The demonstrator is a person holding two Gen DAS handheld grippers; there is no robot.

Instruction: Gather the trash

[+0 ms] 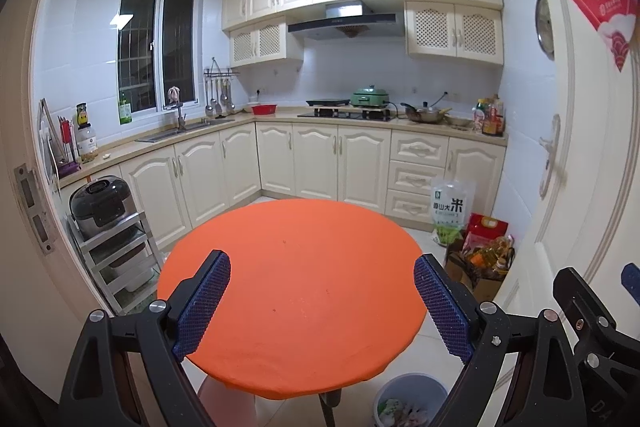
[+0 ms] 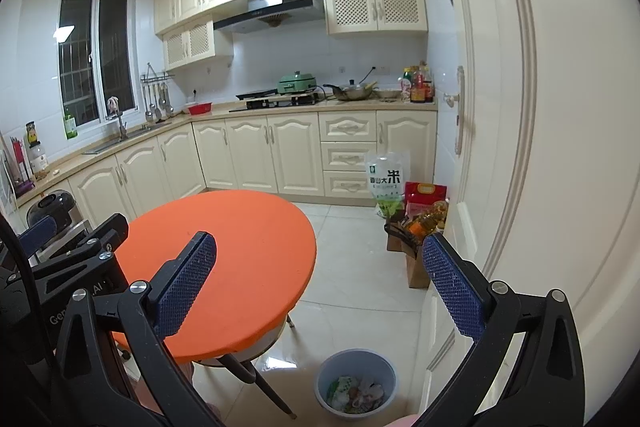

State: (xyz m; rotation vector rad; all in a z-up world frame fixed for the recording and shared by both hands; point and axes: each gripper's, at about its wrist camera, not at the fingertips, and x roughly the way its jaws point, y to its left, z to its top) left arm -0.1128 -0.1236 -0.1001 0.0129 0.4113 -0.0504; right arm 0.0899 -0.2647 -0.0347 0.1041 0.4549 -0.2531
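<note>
A small grey-blue trash bin [image 2: 355, 383] stands on the floor beside the round table, with crumpled wrappers and scraps [image 2: 354, 395] inside; its top also shows in the left wrist view [image 1: 410, 403]. The table's orange cloth top [image 1: 288, 291] [image 2: 240, 267] carries no loose trash that I can see. My left gripper [image 1: 322, 267] hangs open above the table with nothing between its blue pads. My right gripper [image 2: 318, 247] is open too, held over the floor at the table's right side, above the bin. The left gripper [image 2: 84, 231] appears at the left edge of the right wrist view.
Cream cabinets and a counter [image 1: 280, 115] with a sink, stove and pans run along the far walls. A rice cooker [image 1: 100, 203] sits on a metal rack at left. A rice bag [image 2: 386, 183] and a box of groceries [image 2: 416, 227] stand by the white door [image 2: 520, 147].
</note>
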